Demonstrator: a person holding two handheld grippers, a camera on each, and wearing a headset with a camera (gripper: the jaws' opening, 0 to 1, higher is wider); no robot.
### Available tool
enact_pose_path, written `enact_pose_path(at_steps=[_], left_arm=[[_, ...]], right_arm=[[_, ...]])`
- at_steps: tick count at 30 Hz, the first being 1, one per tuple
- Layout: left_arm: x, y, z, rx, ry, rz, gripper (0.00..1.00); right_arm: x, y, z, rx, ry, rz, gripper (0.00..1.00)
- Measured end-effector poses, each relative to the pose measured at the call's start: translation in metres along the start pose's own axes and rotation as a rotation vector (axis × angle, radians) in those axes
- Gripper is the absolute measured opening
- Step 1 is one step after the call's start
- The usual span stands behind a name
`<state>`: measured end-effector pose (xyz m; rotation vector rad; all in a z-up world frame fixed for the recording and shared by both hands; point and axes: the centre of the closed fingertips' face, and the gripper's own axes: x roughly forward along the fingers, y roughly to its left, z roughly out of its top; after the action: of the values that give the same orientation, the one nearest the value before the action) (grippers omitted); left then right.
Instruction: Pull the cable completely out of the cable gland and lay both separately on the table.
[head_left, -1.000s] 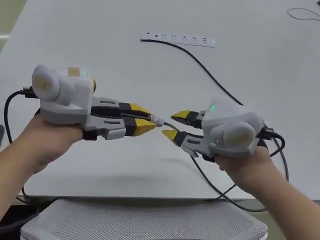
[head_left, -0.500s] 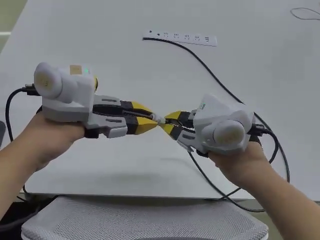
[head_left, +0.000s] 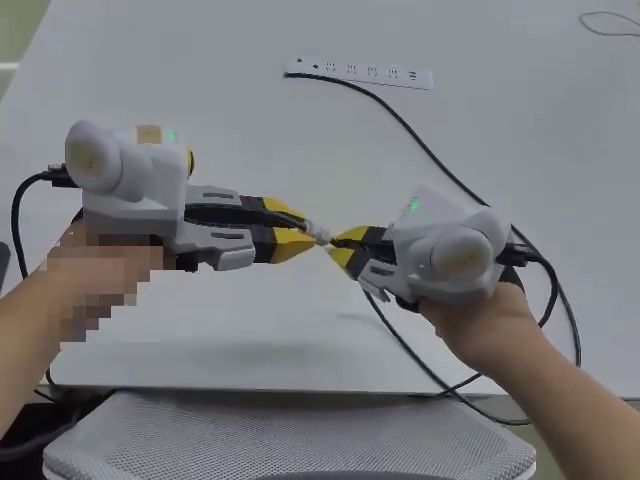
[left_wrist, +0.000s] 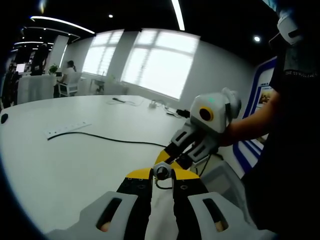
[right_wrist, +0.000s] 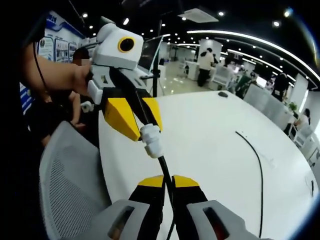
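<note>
Tip to tip above the table (head_left: 300, 140) — left tongs (head_left: 303, 236) pinch the half-hidden cable gland (right_wrist: 151, 140), right tongs (head_left: 342, 247) pinch the cable (right_wrist: 163, 166).

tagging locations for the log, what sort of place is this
Likely an open-plan office or lab: a long white table with a power strip, more desks behind, ceiling strip lights.

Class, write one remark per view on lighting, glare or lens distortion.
Head view: soft, even light on the white table, faint shadow near its front edge. Left gripper view: fisheye curves the table; the windows are blown out. Right gripper view: the cable gland is sharp, ceiling light strips glare.
</note>
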<state>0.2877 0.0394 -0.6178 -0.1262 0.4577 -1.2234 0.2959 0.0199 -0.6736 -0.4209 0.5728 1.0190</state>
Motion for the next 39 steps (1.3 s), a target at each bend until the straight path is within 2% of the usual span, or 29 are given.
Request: enact_pose_path(at_steps=[3, 9, 20, 33, 39], left_arm=[[-0.001, 0.001, 0.0, 0.001, -0.001, 0.003, 0.15], [-0.002, 0.001, 0.0, -0.001, -0.004, 0.004, 0.15], [-0.003, 0.001, 0.0, -0.001, -0.004, 0.008, 0.15], [-0.003, 0.0, 0.001, -0.003, -0.007, 0.013, 0.15], [-0.003, -0.001, -0.001, 0.002, -0.003, 0.016, 0.15]], right_arm=[[0.0, -0.002, -0.01, 0.038, 0.022, -0.007, 0.0], [-0.002, -0.008, -0.023, 0.126, 0.029, -0.019, 0.0], [-0.006, -0.017, -0.047, 0.194, 0.067, -0.046, 0.0], [-0.011, -0.024, -0.071, 0.168, 0.111, -0.079, 0.0], [-0.015, -0.025, -0.071, 0.168, 0.105, -0.085, 0.0]])
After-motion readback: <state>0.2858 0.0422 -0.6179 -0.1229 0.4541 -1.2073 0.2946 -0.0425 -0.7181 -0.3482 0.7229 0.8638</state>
